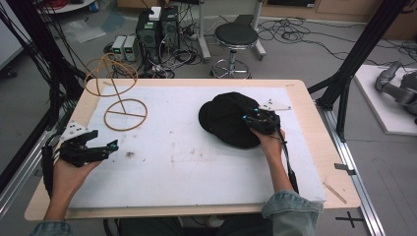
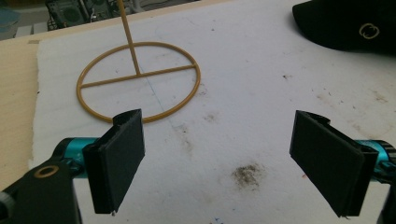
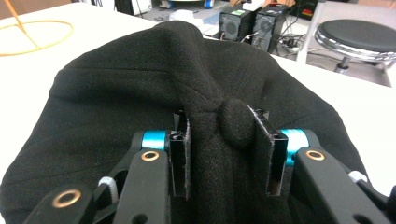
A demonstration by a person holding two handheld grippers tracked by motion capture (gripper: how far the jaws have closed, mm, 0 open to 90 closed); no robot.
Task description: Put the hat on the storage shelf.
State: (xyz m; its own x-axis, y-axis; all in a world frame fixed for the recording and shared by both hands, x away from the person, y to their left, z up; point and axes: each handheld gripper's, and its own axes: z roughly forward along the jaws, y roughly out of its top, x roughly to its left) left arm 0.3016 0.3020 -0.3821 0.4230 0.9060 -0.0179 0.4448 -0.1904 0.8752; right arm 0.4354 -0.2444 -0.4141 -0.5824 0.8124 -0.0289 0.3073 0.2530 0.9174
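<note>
High view: a black cap (image 1: 227, 119) is lying right of centre on the desk (image 1: 196, 162), with the right claw (image 1: 259, 119) sitting on its crown and a wire stand (image 1: 118, 93) at far left. Left gripper view: the left claw (image 2: 219, 163) is hovering released, jaws wide apart. Right gripper view: the jaws are pinching a soft fabric ridge beside the crown button (image 3: 236, 122); the cap looks light, limp, easily bunched.

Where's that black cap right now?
The black cap lies right of centre on the white mat in the high view, pinched at its crown by the right gripper.
</note>
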